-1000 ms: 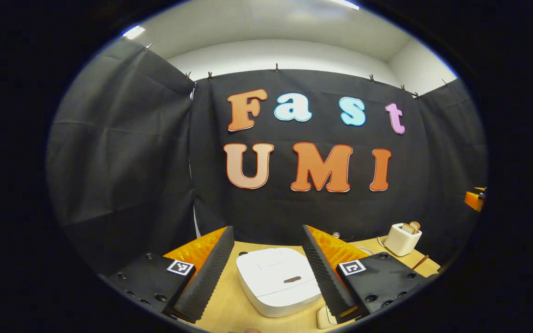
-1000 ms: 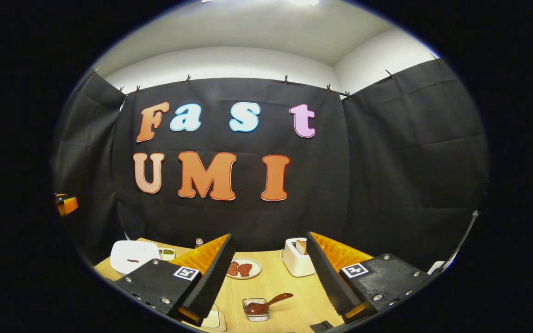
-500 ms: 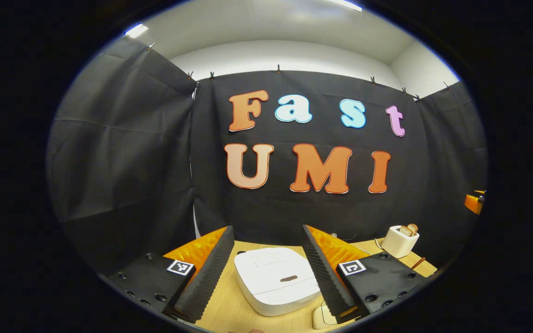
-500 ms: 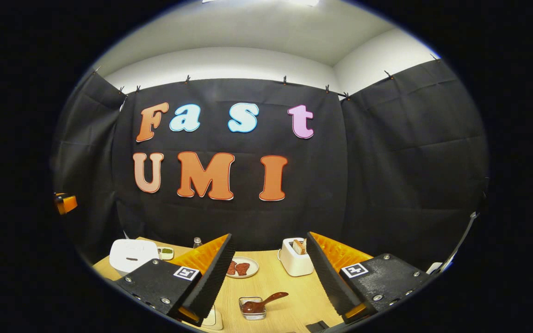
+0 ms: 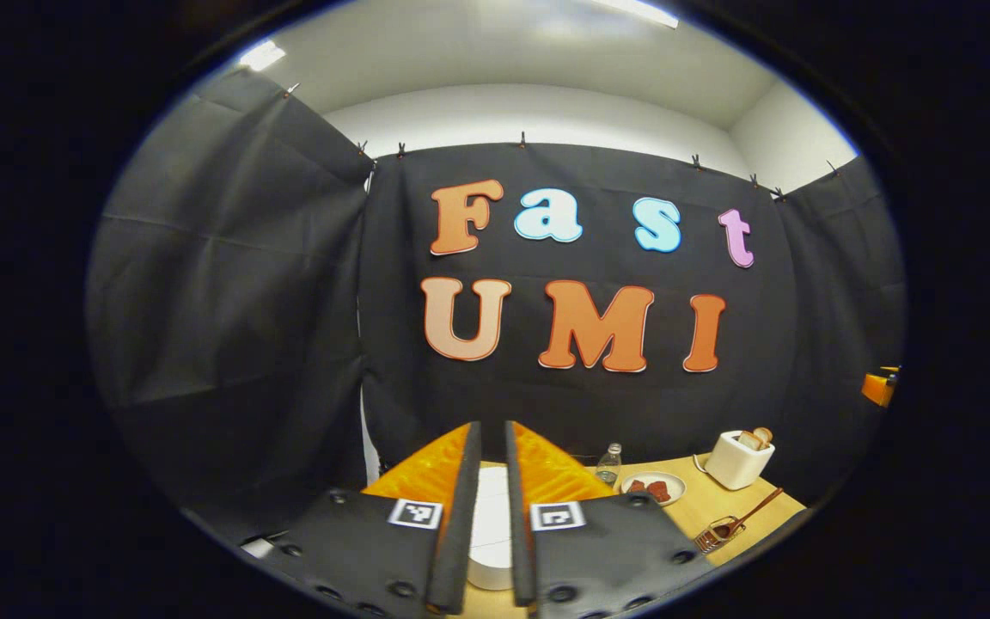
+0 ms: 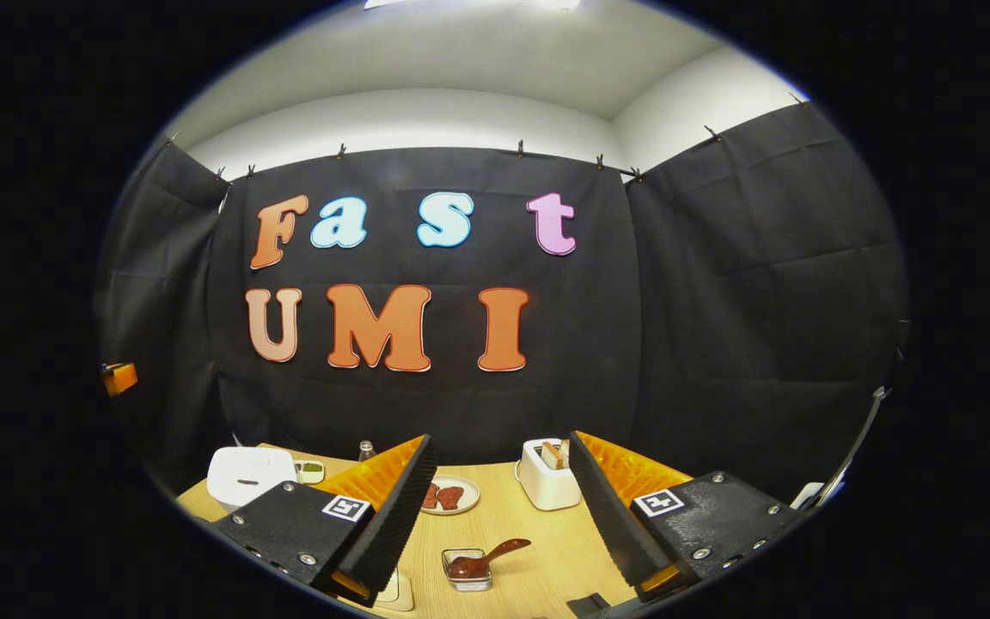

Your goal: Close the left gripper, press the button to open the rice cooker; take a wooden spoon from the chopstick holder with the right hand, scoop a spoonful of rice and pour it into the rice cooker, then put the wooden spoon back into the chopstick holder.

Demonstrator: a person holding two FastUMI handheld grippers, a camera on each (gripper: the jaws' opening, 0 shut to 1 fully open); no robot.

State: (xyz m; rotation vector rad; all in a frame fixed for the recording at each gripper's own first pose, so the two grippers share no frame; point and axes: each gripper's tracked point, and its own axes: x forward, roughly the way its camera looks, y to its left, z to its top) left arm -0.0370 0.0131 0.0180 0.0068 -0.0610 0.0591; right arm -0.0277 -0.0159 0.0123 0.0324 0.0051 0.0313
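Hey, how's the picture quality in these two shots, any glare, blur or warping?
Left gripper view: sharp, strong fisheye bending of the wall's top edge, a ceiling light glares at upper left. Right gripper view: even lighting, table in focus, bright ceiling glare along the top edge, straight lines bowed.

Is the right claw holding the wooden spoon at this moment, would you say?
No, the right claw is open and empty; the wooden spoon rests in a small dish on the table.

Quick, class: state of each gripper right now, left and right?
Left gripper: closed, holding nothing, rice cooker beyond it.
Right gripper: open, empty.
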